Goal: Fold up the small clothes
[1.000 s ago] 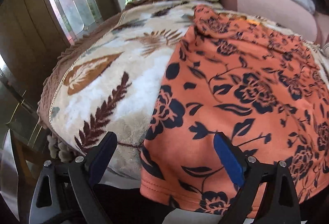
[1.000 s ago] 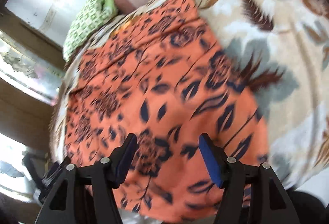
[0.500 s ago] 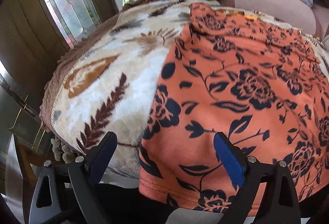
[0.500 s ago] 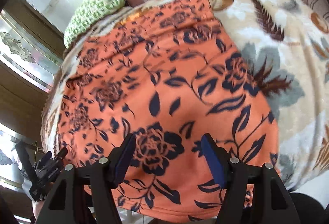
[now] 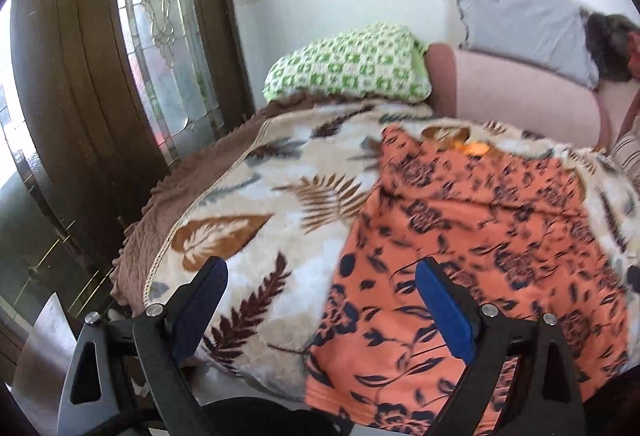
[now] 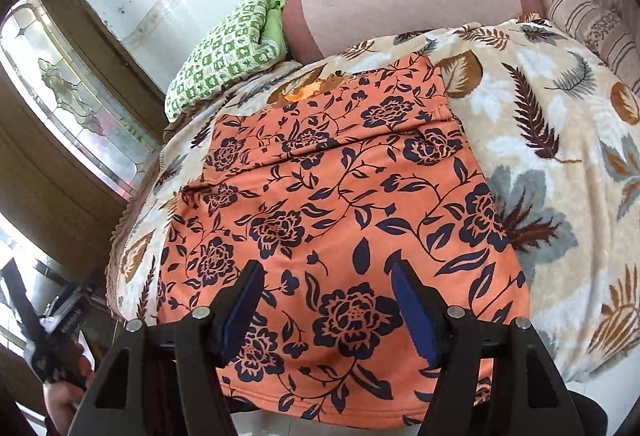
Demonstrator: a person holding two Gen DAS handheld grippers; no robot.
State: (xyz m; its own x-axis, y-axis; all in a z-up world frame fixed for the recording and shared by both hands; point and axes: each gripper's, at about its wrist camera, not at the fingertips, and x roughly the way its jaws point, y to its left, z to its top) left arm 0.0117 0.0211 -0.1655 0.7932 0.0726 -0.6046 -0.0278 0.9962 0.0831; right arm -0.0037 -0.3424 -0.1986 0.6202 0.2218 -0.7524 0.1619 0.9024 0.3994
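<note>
1. The orange flowered garment (image 6: 344, 203) lies spread flat on a leaf-patterned blanket (image 6: 552, 139), its hem hanging over the near edge.
2. The left hand-held gripper (image 5: 320, 304) is wide open and holds nothing, above the garment's left edge.
3. The right hand-held gripper (image 6: 326, 304) is open and holds nothing, over the hem.
4. A green checked pillow (image 5: 352, 65) lies beyond the blanket.

Orange floral garment (image 6: 344, 203): smooth matt knit cloth. Leaf-print blanket (image 5: 256, 211): plush fleece. Door (image 5: 80, 83): dark wood, textured glass panel. Claw pads (image 6: 412, 312): blue, ribbed.
</note>
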